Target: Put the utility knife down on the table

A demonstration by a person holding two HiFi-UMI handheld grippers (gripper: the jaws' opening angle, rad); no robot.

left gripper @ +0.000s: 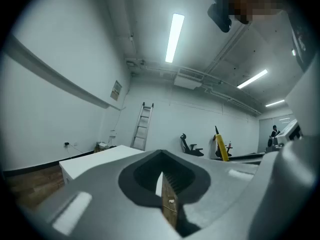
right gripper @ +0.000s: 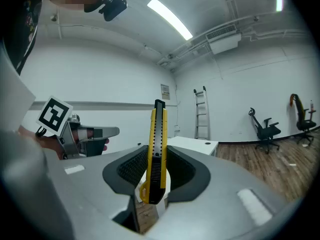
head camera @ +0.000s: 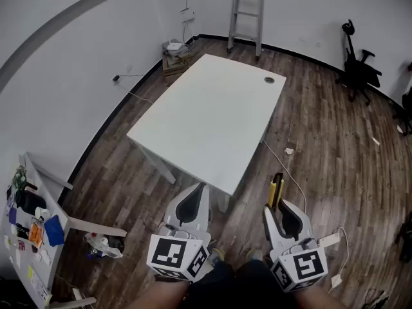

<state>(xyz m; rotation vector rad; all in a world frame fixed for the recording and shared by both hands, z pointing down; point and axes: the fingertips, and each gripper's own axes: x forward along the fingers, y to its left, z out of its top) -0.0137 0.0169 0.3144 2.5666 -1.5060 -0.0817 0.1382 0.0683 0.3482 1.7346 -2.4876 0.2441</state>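
Right gripper [right gripper: 158, 156] pinching utility knife [right gripper: 157, 134], upright — left gripper [left gripper: 162, 156] closed

The utility knife [right gripper: 158, 129] looks like glossy yellow plastic with a matt black ribbed strip down the middle. The right gripper [right gripper: 156, 160] and left gripper [left gripper: 162, 174] both have smooth matt grey plastic shells, plus rough ribbed black pads [right gripper: 130, 169] that look kinda rubbery. The table [head camera: 212, 114] top is a smooth matt white board, the floor [head camera: 322, 140] around it is dark wood planks with a slight sheen, and the ladder [head camera: 247, 11] by the far wall looks like dull bare metal.
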